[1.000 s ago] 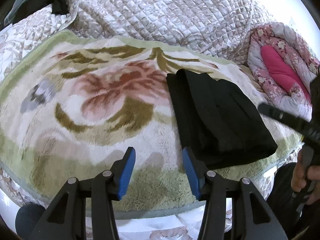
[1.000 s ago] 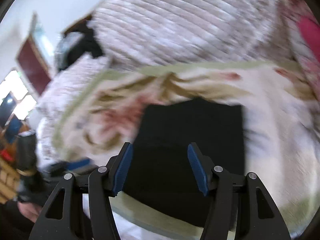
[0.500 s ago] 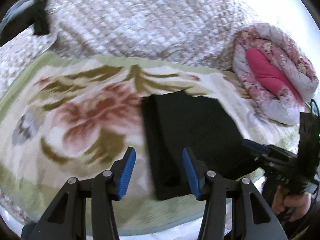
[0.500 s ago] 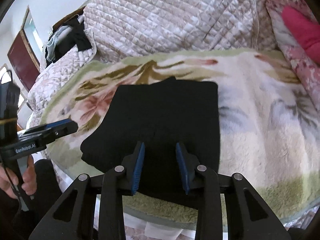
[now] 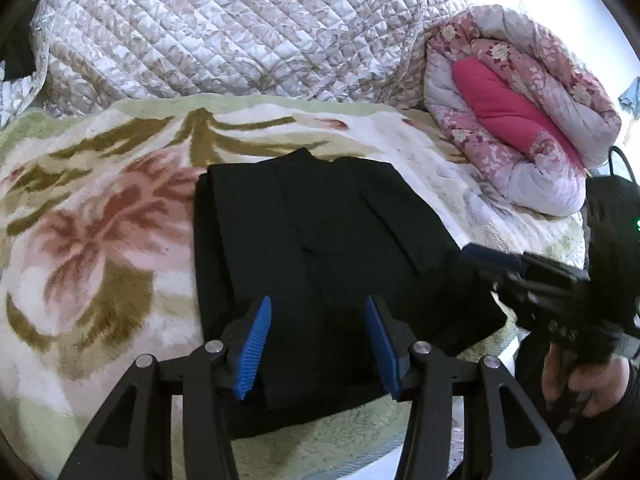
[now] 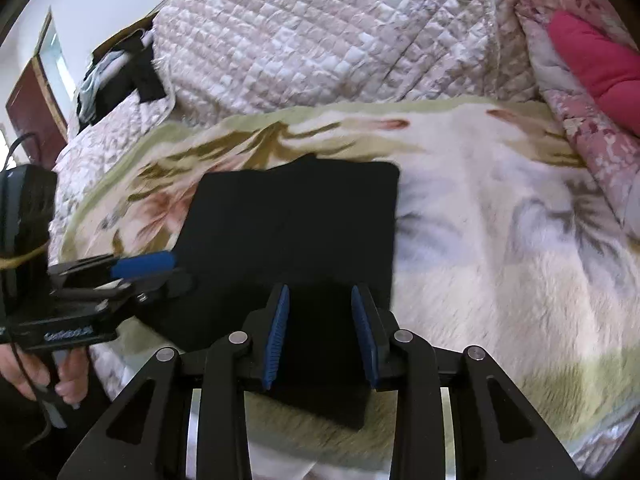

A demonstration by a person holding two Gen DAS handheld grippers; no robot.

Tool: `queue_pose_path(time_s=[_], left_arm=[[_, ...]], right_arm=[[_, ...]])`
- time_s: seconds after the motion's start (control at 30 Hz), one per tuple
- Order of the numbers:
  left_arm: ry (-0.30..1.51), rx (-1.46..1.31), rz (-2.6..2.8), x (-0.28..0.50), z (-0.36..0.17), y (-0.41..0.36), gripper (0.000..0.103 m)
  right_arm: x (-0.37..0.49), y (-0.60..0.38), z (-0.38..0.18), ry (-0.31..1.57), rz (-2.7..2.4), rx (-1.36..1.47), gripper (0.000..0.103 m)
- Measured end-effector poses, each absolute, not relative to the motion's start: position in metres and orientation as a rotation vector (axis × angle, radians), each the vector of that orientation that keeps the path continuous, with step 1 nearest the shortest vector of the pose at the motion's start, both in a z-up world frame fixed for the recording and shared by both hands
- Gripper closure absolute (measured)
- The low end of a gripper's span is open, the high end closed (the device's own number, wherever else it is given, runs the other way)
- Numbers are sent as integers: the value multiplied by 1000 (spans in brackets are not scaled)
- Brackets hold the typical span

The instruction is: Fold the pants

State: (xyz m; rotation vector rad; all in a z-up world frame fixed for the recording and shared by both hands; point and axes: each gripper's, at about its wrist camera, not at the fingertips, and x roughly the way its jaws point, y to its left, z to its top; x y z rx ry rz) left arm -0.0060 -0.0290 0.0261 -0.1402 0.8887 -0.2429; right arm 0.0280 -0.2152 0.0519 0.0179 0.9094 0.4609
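On the left of the bed, a floral blanket (image 5: 92,240) is spread, and behind it a quilted cover (image 5: 224,36) is heaped. No garment lies on this left part.

Toward the middle, the black pants (image 5: 320,240) are seen, already folded into a compact, nearly rectangular packet that lies flat on the blanket, near its front edge. Several layers can be made out at the left side of the packet, and a narrower flap lies on top at the right.

The left gripper (image 5: 318,344) is held over the near edge of the pants. Its jaws are released and stand well apart; nothing is grasped between them, and the blue pads (image 5: 254,346) are not pressed on the cloth as far as can be seen.

The right gripper (image 6: 320,334) is placed over the near right corner of the packet. Its jaws are narrower than the left ones, but a gap is left between them and no fold is pinched; whether the tips touch the fabric cannot be told. In the left view, it is seen from the side, beside the right edge of the pants.

At the far right, a rolled pink floral quilt (image 5: 516,120) lies apart from the pants.

It is judged that the folding is almost finished. For the next move, either a last fold or a smoothing of the packet is called for: the near edge must be gripped by both grippers together, so that the layers are not pulled apart.
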Motion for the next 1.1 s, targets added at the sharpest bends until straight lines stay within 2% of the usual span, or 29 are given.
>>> queue_pose_path(time_s=[0.33,0.53,0.8,1.1], left_arm=[[846,-109,-186,58,40,-28,51],[886,-100,-141,81,20,-23,51],[885,-91,-135,78,12,-18,50],[872,-76,-129,42,38,-23,50]], right_arm=[[94,-202,50,914,465,-12,70],[118,-197,27,971,418,-36,70],[114,-206,34,977,405,5,68],[57,-210,59,947,453,33,68]])
